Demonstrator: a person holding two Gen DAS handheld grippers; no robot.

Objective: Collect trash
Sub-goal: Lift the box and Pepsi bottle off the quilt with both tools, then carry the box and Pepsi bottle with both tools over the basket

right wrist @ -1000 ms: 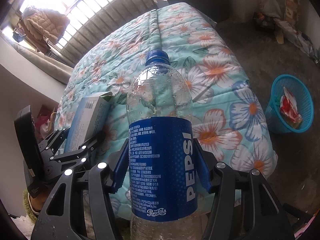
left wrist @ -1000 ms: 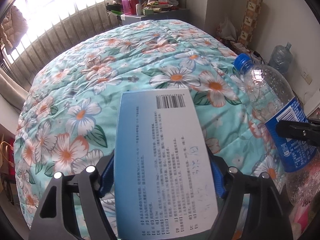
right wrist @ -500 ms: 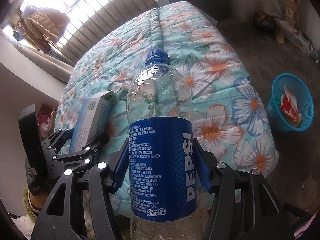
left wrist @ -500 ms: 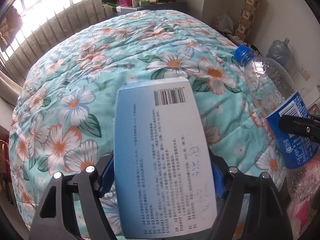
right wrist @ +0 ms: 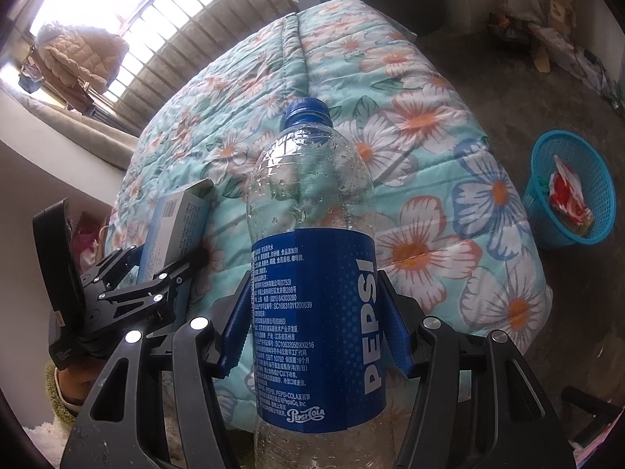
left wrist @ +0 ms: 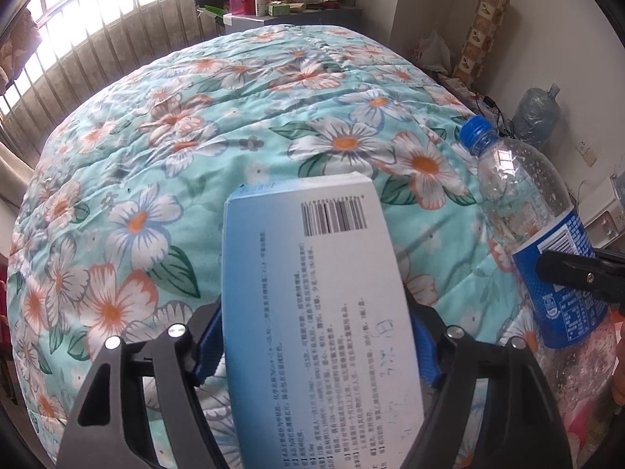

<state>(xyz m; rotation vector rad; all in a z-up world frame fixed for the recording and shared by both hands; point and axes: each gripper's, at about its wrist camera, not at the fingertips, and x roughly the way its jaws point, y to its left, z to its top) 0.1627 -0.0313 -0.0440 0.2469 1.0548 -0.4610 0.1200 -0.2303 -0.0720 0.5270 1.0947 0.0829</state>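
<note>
My left gripper (left wrist: 316, 348) is shut on a light-blue cardboard box (left wrist: 312, 297) with a barcode and printed text, held above the floral bedspread (left wrist: 218, 125). My right gripper (right wrist: 316, 320) is shut on an empty clear Pepsi bottle (right wrist: 312, 258) with a blue cap and blue label. The bottle also shows in the left wrist view (left wrist: 535, 226) at the right, and the box in the right wrist view (right wrist: 175, 230) at the left, held by the left gripper (right wrist: 183, 262). A blue plastic trash basket (right wrist: 566, 191) with red-and-white wrappers stands on the floor to the right of the bed.
The bed fills most of both views. A cluttered shelf (left wrist: 273, 4) stands behind it under barred windows. A large water jug (left wrist: 537, 113), stacked boxes (left wrist: 480, 35) and bags line the right wall. Bare concrete floor (right wrist: 488, 58) lies between the bed and the basket.
Both grippers keep hold of their items. The left wrist view has shifted slightly, with more of the bed and back shelf in sight; the bottle sits a little lower on its right.
</note>
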